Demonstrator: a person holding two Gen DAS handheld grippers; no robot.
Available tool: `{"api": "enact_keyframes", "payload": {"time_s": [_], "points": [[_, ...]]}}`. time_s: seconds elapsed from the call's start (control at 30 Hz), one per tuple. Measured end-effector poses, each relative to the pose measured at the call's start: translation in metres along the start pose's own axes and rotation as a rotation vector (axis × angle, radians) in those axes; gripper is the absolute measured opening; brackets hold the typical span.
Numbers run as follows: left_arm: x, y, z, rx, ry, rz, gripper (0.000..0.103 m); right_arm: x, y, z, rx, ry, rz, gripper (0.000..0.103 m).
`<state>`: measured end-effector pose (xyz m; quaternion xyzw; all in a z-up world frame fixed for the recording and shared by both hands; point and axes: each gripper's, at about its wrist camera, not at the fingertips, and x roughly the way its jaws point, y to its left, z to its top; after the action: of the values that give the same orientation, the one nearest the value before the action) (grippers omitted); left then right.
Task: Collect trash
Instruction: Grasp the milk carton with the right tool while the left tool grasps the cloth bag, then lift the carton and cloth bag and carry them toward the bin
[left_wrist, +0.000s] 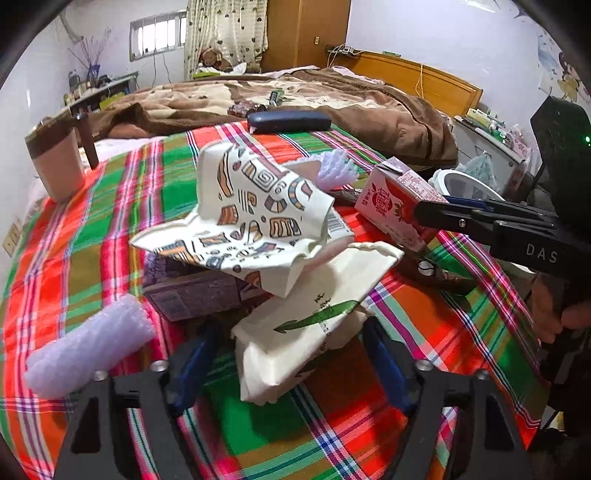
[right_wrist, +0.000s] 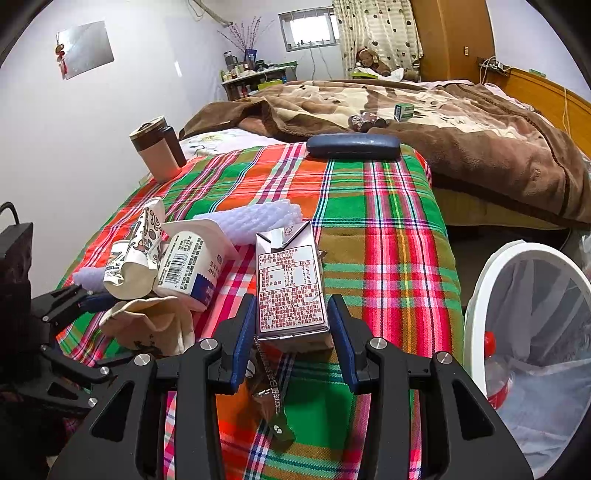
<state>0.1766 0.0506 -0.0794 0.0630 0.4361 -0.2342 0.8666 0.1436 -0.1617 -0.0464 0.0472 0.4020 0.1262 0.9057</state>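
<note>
Ahead of our claws stretches a table under a plaid cloth (right_wrist: 388, 229) of red, green and orange. Beyond its far edge we see a bed heaped with a brown blanket (right_wrist: 461, 122), and past that, to the right, an orange wooden headboard (left_wrist: 417, 79). Far ahead stands a tall wooden wardrobe (left_wrist: 306, 29) beside a heart-patterned curtain (right_wrist: 376, 33). Left of the curtain, a small barred window (right_wrist: 310, 29) lets in daylight above a cluttered shelf (right_wrist: 255, 79). The walls are pale lilac-white; a shiny silver sheet (right_wrist: 85, 48) hangs high on the wall to our left.
</note>
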Motion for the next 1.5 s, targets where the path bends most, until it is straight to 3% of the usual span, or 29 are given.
{"api": "enact_keyframes", "payload": {"time_s": [0.27, 0.67, 0.9, 0.97, 1.07, 1.17, 1.33, 1.37, 1.5], "points": [[-0.001, 0.000, -0.003, -0.018, 0.000, -0.017, 0.040, -0.001, -0.001, -0.001, 0.008, -0.005, 0.008, 0.041], [-0.019, -0.003, -0.011, -0.106, -0.040, 0.006, 0.031, -0.005, -0.004, -0.004, 0.024, -0.014, 0.012, 0.041], [-0.020, -0.014, -0.015, -0.081, -0.021, 0.010, 0.032, -0.008, -0.005, -0.008, 0.026, -0.018, 0.018, 0.041], [-0.024, -0.016, -0.015, -0.079, -0.046, 0.003, 0.037, -0.010, -0.007, -0.009, 0.029, -0.019, 0.021, 0.041], [-0.022, -0.015, -0.011, -0.083, -0.043, 0.040, 0.080, -0.011, -0.009, -0.011, 0.037, -0.020, 0.024, 0.041], [-0.017, -0.013, -0.006, -0.072, -0.036, 0.005, 0.082, -0.011, -0.009, -0.011, 0.038, -0.020, 0.027, 0.041], [-0.001, -0.014, 0.001, -0.048, -0.013, 0.034, 0.082, -0.011, -0.010, -0.011, 0.041, -0.019, 0.028, 0.041], [0.002, -0.012, 0.001, -0.062, 0.003, 0.025, 0.081, -0.011, -0.010, -0.011, 0.040, -0.019, 0.029, 0.041], [0.002, -0.015, 0.001, -0.053, 0.000, 0.012, 0.045, -0.012, -0.011, -0.012, 0.041, -0.018, 0.034, 0.041]]}}
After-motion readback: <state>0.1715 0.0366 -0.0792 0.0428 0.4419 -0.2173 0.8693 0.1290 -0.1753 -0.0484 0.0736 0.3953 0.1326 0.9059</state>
